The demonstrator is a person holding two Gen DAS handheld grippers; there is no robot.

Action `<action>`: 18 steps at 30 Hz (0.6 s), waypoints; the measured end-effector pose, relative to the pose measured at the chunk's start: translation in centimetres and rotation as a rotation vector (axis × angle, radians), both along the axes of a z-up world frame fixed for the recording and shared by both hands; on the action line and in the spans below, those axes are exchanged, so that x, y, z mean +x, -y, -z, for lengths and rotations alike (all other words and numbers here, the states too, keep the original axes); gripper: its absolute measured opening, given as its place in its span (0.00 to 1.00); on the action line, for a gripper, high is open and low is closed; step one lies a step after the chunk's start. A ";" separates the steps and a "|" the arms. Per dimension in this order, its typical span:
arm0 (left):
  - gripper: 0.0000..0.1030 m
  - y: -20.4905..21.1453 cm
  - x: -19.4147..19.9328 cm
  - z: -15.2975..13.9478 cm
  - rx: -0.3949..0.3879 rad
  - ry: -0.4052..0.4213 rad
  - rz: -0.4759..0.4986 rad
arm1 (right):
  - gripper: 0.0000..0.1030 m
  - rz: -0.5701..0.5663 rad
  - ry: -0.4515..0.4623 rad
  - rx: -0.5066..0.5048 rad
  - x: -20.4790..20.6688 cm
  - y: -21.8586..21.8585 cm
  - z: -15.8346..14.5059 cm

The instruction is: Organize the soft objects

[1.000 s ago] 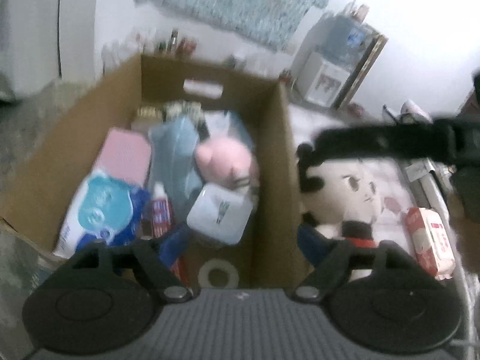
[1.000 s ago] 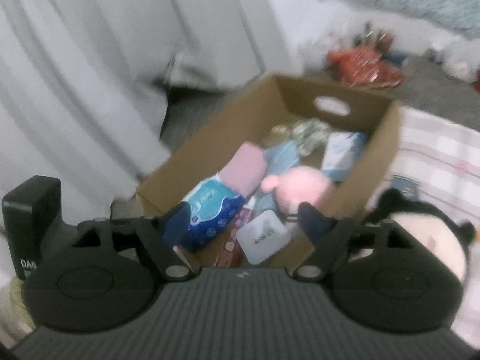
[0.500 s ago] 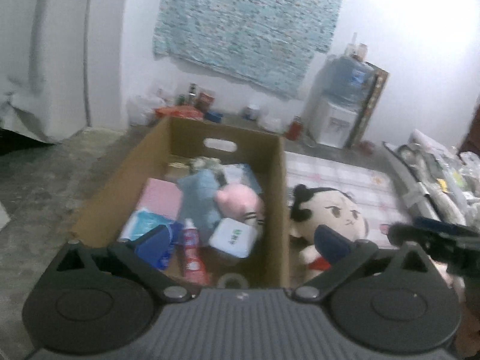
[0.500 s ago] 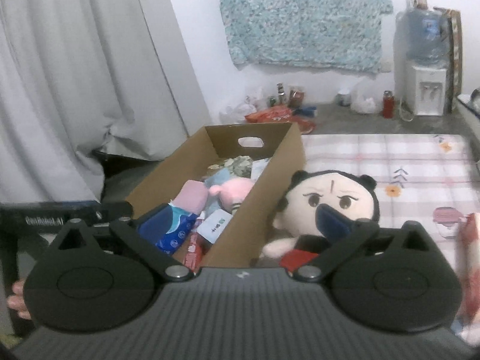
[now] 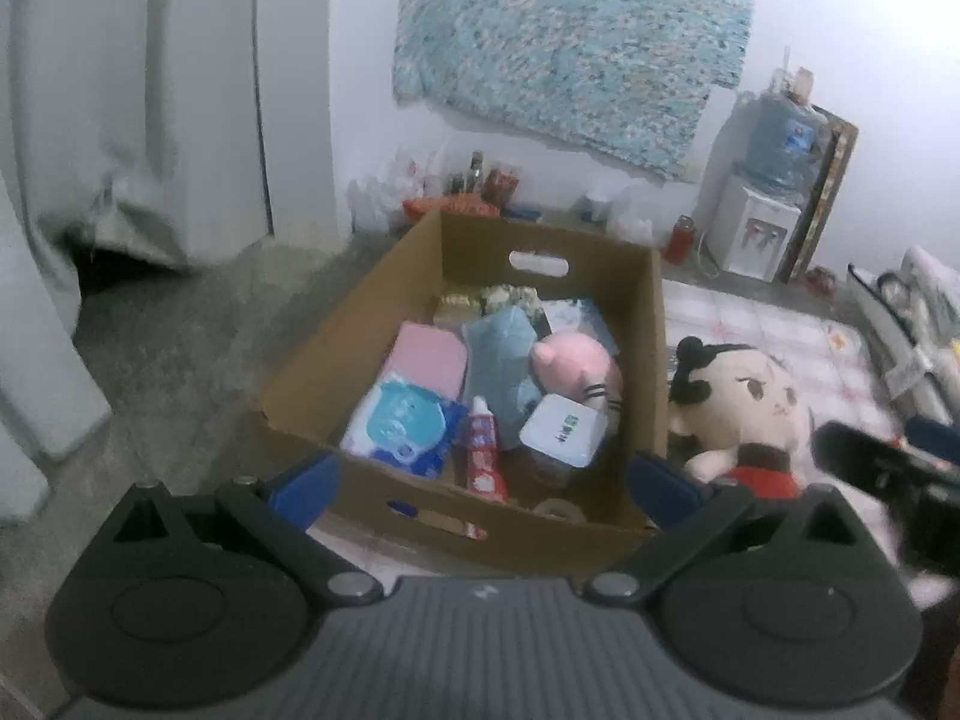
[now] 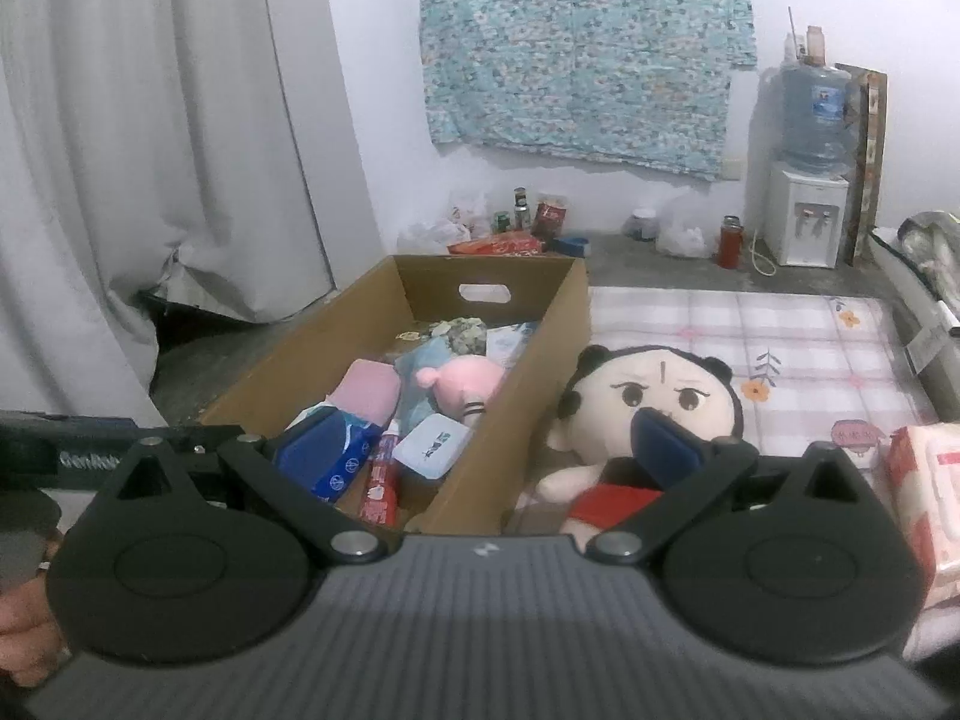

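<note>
An open cardboard box (image 5: 654,348) (image 6: 558,348) stands on the floor. In it lie a pink plush toy (image 5: 576,363) (image 6: 465,381), a grey-blue soft toy (image 5: 498,354), a pink pack (image 5: 429,357), a blue wipes pack (image 5: 402,423) and a toothpaste tube (image 5: 483,450). A black-haired plush doll in red (image 5: 744,408) (image 6: 651,405) lies on the mat right of the box. My left gripper (image 5: 480,480) is open and empty, held back from the box. My right gripper (image 6: 480,450) is open and empty, above the box's near right corner.
A checked mat (image 6: 810,336) covers the floor on the right, with a red-and-white tissue pack (image 6: 927,492) at its near edge. A water dispenser (image 6: 807,168) and bottles (image 6: 528,210) stand by the far wall. A grey curtain (image 6: 150,150) hangs on the left.
Both grippers have pulled back and risen from the box, so the box and doll look smaller and farther. The right view has swung right, onto the doll and mat.
</note>
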State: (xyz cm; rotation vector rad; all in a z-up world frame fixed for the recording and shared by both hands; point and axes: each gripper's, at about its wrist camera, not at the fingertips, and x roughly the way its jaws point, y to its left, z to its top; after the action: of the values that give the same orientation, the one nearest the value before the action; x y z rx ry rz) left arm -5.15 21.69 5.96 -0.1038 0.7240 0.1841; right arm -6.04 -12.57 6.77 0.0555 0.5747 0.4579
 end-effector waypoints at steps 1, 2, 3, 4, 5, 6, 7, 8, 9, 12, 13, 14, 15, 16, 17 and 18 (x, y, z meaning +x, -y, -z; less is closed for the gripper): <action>1.00 0.1 -0.2 0.1 0.021 0.004 0.006 | 0.99 -0.003 -0.009 0.008 -0.1 -0.1 0.1; 1.00 0.2 -0.3 0.2 0.033 0.007 0.009 | 0.99 -0.005 -0.025 0.016 -0.1 -0.2 0.3; 1.00 0.2 -0.4 0.3 0.036 0.007 0.014 | 0.99 -0.005 -0.036 0.017 -0.2 -0.3 0.5; 1.00 0.2 -0.4 0.3 0.032 0.007 0.017 | 0.99 0.004 -0.047 0.011 -0.2 -0.5 0.7; 1.00 0.1 -0.5 0.4 0.024 0.008 0.021 | 0.99 0.019 -0.061 -0.003 -0.5 -0.5 0.8; 1.00 0.0 -0.6 0.5 0.013 0.008 0.025 | 0.99 0.034 -0.068 -0.014 -0.6 -0.6 1.0; 1.00 -0.2 -0.6 0.6 -0.002 0.005 0.024 | 0.99 0.047 -0.070 -0.023 -0.7 -0.7 1.2; 1.00 -0.4 -0.6 0.7 -0.014 -0.001 0.022 | 0.99 0.060 -0.072 -0.030 -0.9 -0.7 1.4; 1.00 -0.6 -0.6 0.9 -0.027 -0.010 0.022 | 0.99 0.072 -0.079 -0.030 -1.1 -0.6 1.5; 1.00 -0.9 -0.4 1.4 -0.047 -0.044 0.021 | 0.99 0.092 -0.111 -0.024 -1.6 -0.6 2.4; 1.00 -1.0 -0.3 1.6 -0.042 -0.057 0.021 | 0.99 0.089 -0.127 -0.028 -1.7 -0.8 2.7; 1.00 -1.0 -0.2 1.8 -0.034 -0.071 0.017 | 0.99 0.087 -0.146 -0.035 -1.5 -0.9 3.0; 1.00 -1.1 -0.2 2.0 -0.026 -0.085 0.015 | 0.99 0.086 -0.173 -0.042 -1.4 -1.1 3.5; 1.00 -1.1 -0.1 2.2 -0.021 -0.098 0.017 | 0.99 0.086 -0.197 -0.041 -1.2 -1.2 3.9; 1.00 -1.2 0.1 2.4 -0.018 -0.115 0.022 | 0.99 0.086 -0.223 -0.034 -1.0 -1.4 4.3; 1.00 -1.2 0.1 2.6 -0.015 -0.133 0.029 | 0.99 0.084 -0.249 -0.021 -0.7 -1.4 4.7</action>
State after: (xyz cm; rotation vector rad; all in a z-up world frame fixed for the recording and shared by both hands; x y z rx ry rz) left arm -5.01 22.86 3.36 -0.0956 0.8591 0.1595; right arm -6.79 -11.15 2.05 0.1170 0.8190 0.3654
